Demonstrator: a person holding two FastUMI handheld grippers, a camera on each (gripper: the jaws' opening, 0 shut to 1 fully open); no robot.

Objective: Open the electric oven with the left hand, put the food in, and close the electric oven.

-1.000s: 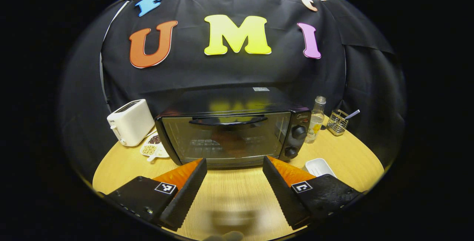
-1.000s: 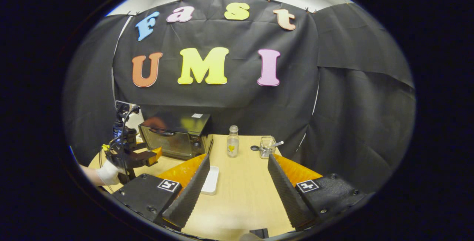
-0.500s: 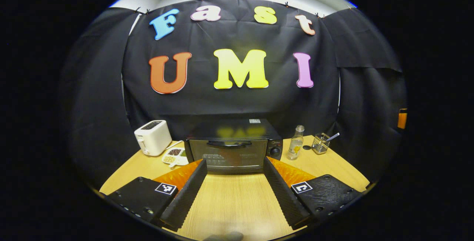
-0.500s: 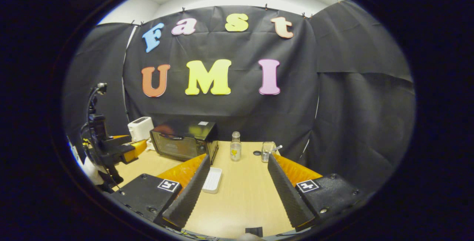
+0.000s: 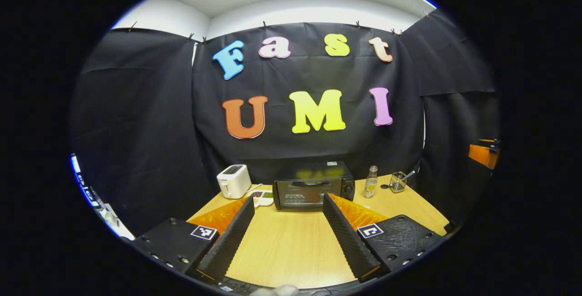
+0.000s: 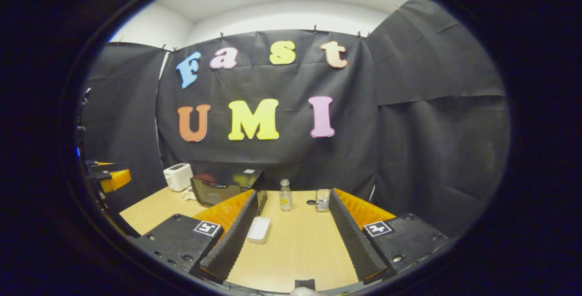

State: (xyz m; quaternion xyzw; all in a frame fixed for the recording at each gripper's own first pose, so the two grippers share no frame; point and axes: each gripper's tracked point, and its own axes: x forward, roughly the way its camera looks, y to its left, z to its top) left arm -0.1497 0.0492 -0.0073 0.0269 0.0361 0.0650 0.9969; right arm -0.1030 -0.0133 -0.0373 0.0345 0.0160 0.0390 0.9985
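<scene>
Your left gripper sits low in the left gripper view with its fingers spread wide and nothing between them but bare wooden table. The electric oven stands in the middle of that frame, well apart from the fingertips, its glass door shut and its handle across the top of the door. Left of it you have a white toaster, and between the two a small divided dish of what look like seeds or beans. Right of the oven stand a clear bottle and a wire holder with a utensil in it.

Your right gripper is likewise spread wide and holds nothing. In the right gripper view the oven lies left of centre, partly behind your left-hand finger, with the toaster further left. A white rectangular tray rests on the table just beside the inner edge of that finger; whether any food lies in it you cannot tell. The bottle stands upright at centre.
</scene>
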